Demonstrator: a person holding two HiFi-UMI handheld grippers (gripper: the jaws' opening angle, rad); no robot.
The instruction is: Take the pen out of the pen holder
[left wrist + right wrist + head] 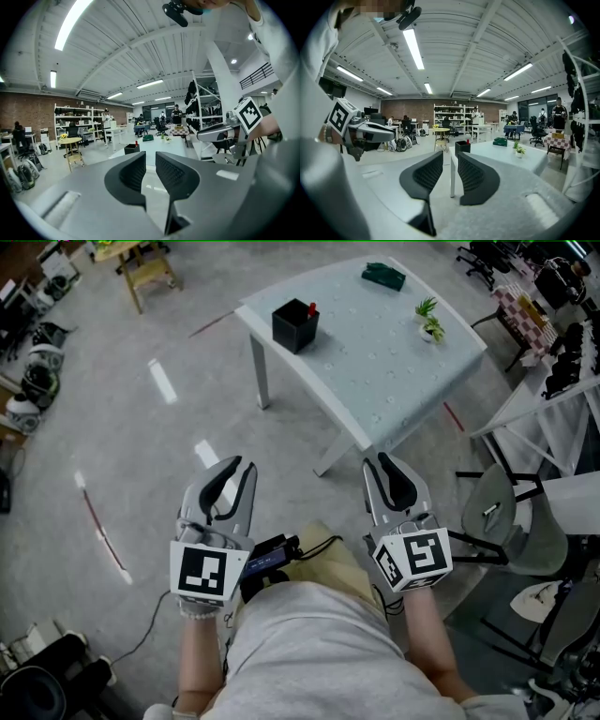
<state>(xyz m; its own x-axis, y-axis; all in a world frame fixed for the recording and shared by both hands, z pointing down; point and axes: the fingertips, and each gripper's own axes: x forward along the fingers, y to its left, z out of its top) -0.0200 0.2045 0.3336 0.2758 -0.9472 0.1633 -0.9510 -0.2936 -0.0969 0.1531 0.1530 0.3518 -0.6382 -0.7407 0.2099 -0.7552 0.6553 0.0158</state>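
Both empty: left gripper (pixel 233 468) fingers narrowly apart, right gripper (pixel 380 461) fingers likewise; pen holder (pixel 294 326) well away

I count one pale worktop (pixel 394 381). On it there is one black pen holder (pixel 293 329), one red-topped pen (pixel 311 308) in that holder, one small potted plant (pixel 429 322) and one dark green bundle (pixel 383 276). There are two grippers, the left gripper (pixel 239 467) and the right gripper (pixel 380 465). Each carries one marker cube (pixel 201 570), so two cubes in all. One grey chair (pixel 511 512) stands by the worktop, and one small wooden table (pixel 148 268) farther off.
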